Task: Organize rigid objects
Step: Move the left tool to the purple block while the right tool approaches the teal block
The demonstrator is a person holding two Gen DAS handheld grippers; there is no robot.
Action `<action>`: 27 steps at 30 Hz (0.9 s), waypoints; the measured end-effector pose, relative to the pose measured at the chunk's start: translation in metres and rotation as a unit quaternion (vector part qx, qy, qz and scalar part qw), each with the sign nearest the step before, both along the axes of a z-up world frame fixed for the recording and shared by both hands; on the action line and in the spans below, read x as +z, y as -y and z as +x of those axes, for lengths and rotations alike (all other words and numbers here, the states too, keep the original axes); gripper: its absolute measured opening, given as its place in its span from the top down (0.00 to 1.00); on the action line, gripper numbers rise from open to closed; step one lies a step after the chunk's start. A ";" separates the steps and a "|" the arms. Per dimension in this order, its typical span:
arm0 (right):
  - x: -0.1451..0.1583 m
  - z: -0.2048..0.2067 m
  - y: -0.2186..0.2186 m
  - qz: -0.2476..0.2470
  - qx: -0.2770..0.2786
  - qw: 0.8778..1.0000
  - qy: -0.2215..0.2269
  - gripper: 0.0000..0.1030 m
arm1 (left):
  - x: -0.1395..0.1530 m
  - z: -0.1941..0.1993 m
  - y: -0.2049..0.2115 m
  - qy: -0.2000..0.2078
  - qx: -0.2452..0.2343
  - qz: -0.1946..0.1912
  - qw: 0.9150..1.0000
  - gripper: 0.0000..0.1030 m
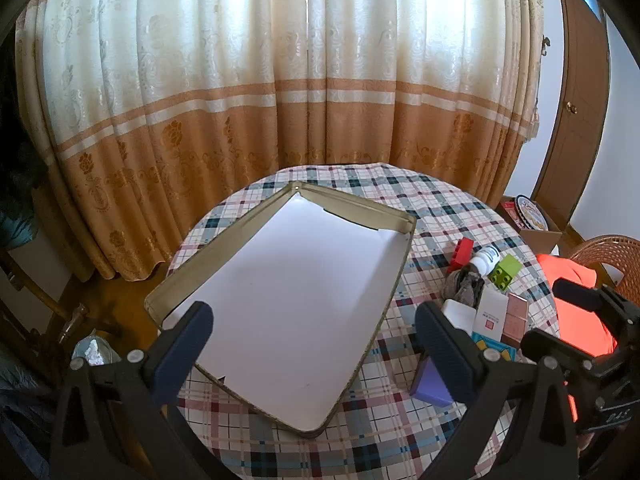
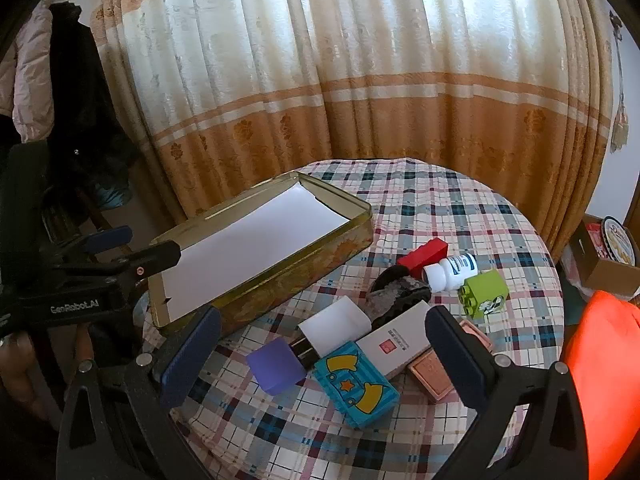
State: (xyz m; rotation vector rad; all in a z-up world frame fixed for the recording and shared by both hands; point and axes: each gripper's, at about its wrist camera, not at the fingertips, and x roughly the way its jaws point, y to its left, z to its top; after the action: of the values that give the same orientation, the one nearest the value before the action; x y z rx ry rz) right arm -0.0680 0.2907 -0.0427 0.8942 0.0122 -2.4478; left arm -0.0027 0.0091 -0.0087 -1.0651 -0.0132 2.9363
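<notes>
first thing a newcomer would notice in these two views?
Probably the big open tin box, paper-lined and holding nothing, on the left half of the round table's plaid cloth. Next, the clutter beside it on the right: a red brick, a white pill bottle on its side, a green brick, a purple block and a blue card box. Both tools, left and right, hang open above the table, holding nothing.

The right tool hung wide open above the plaid-clothed round counter, holding nothing. Between its fingers lay a blue star-printed box, a purple block and a white carton. Beyond its left finger sat an open paper-lined gold tin.
</notes>
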 end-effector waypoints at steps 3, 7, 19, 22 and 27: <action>-0.002 -0.001 0.000 0.000 -0.002 1.000 0.003 0.00 | 0.000 -0.001 0.000 0.001 -0.001 -0.001 1.000 0.00; -0.005 -0.003 -0.002 0.000 -0.004 1.000 0.007 0.00 | -0.003 -0.001 -0.002 0.004 -0.004 0.000 1.000 0.00; -0.029 -0.011 -0.019 0.050 -0.020 0.999 0.005 0.00 | -0.020 0.000 -0.025 0.015 -0.056 -0.003 0.998 0.01; -0.039 -0.013 -0.028 0.046 -0.018 0.999 0.021 0.01 | -0.025 0.000 -0.035 0.021 -0.080 -0.005 0.997 0.02; -0.048 -0.011 -0.036 0.046 -0.015 0.999 0.025 0.01 | -0.040 0.001 -0.055 0.040 -0.118 -0.018 0.992 0.11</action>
State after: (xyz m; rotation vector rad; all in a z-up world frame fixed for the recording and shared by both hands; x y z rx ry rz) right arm -0.0795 0.3270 -0.0912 1.0031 0.0940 -2.4684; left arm -0.0018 0.0640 -0.0487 -1.1058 0.1543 2.6918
